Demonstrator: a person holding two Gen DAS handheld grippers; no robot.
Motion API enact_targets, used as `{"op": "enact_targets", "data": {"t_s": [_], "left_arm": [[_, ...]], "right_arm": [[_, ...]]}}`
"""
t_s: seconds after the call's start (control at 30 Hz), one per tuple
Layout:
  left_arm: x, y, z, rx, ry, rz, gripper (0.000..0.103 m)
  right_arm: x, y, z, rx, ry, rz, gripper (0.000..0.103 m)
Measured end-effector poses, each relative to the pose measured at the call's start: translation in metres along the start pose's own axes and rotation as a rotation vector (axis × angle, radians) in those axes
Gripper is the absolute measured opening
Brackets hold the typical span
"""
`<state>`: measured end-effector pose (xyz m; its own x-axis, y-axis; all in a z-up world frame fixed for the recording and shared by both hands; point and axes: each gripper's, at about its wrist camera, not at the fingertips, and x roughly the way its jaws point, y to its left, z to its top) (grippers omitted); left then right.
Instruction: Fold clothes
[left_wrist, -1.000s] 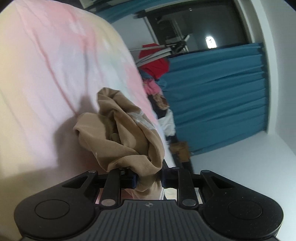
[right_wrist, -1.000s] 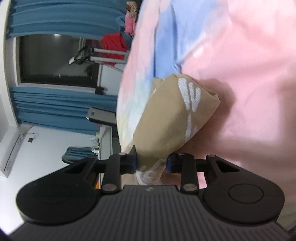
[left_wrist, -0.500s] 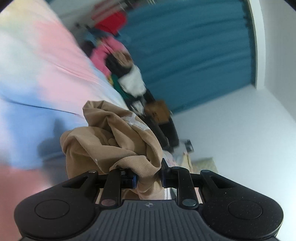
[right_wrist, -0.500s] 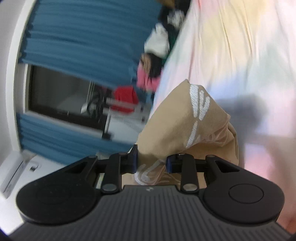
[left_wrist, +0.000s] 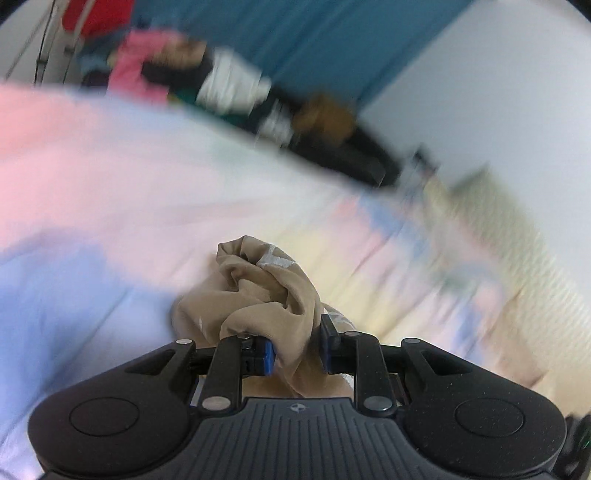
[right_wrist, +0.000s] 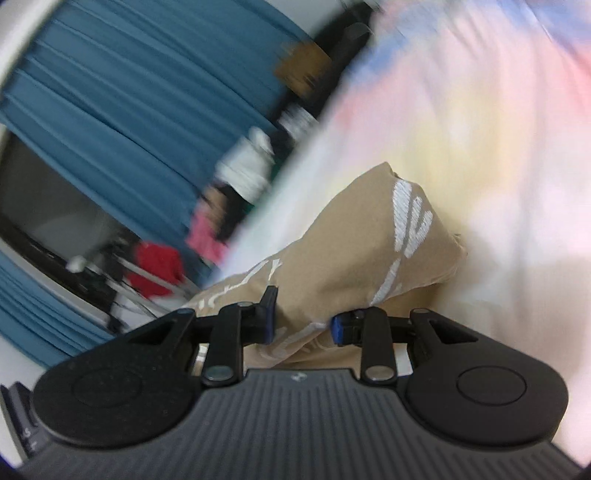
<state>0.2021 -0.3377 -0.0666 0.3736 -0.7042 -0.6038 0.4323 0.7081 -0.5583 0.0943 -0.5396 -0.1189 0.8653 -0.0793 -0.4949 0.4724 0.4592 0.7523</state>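
You've swung both grippers round over the bed (left_wrist: 110, 192); left gripper (left_wrist: 295, 349) and right gripper (right_wrist: 301, 321) jaws still pinch the tan garment (right_wrist: 351, 236), ready for spreading.

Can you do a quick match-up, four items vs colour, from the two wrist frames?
Items:
1. garment held in the left hand-held gripper
2. curtain
3. bed sheet
4. pads of the right hand-held gripper

Colours:
A. pastel pink, blue and yellow
B. blue on black fingers
C. tan with white print
D. teal blue

Pairs: 1-C, 2-D, 3-A, 4-B
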Motion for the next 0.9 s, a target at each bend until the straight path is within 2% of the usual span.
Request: {"op": "enact_targets", "data": {"t_s": [0.03,0.1,0.17,0.2,0.23,0.3,0.37,0.47,0.53,0.7,0.77,0.83,0.9], "left_arm": [[0.014,-0.001,-0.001,0.030,0.023,0.017,0.025],[0.021,0.018,-0.022,0.085,0.048,0.044,0.026],[0.018,0.028,-0.037,0.170,0.056,0.063,0.030],[0.017,0.033,-0.044,0.212,0.060,0.072,0.035],[0.016,0.037,-0.045,0.238,0.055,0.083,0.040],[0.014,0.034,-0.044,0.277,0.033,0.100,0.044],[0.006,0.025,-0.044,0.315,0.022,0.122,0.047],[-0.020,0.003,-0.046,0.363,0.013,0.154,0.062],[-0.045,-0.016,-0.045,0.389,-0.017,0.162,0.084],[-0.108,-0.062,-0.045,0.452,-0.090,0.181,0.090],[-0.133,-0.080,-0.044,0.478,-0.119,0.189,0.093],[-0.158,-0.097,-0.050,0.501,-0.152,0.190,0.103],[-0.183,-0.113,-0.057,0.525,-0.184,0.192,0.103]], "right_arm": [[0.005,-0.013,-0.013,0.009,0.027,-0.014,0.031],[0.010,-0.036,-0.038,0.026,0.076,-0.030,0.031],[0.009,-0.047,-0.060,0.031,0.100,-0.030,0.031],[0.009,-0.050,-0.067,0.044,0.108,-0.025,0.031],[0.008,-0.052,-0.071,0.058,0.113,-0.019,0.031],[0.010,-0.051,-0.071,0.060,0.122,-0.018,0.032],[0.003,-0.046,-0.065,0.081,0.138,-0.054,0.035],[-0.014,-0.034,-0.056,0.093,0.159,-0.131,0.036],[-0.033,-0.019,-0.053,0.054,0.163,-0.188,0.036],[-0.082,0.023,-0.044,-0.101,0.147,-0.187,0.036],[-0.112,0.033,-0.039,-0.168,0.117,-0.180,0.036],[-0.135,0.047,-0.032,-0.222,0.080,-0.164,0.036],[-0.158,0.061,-0.035,-0.290,0.045,-0.149,0.037]]}}
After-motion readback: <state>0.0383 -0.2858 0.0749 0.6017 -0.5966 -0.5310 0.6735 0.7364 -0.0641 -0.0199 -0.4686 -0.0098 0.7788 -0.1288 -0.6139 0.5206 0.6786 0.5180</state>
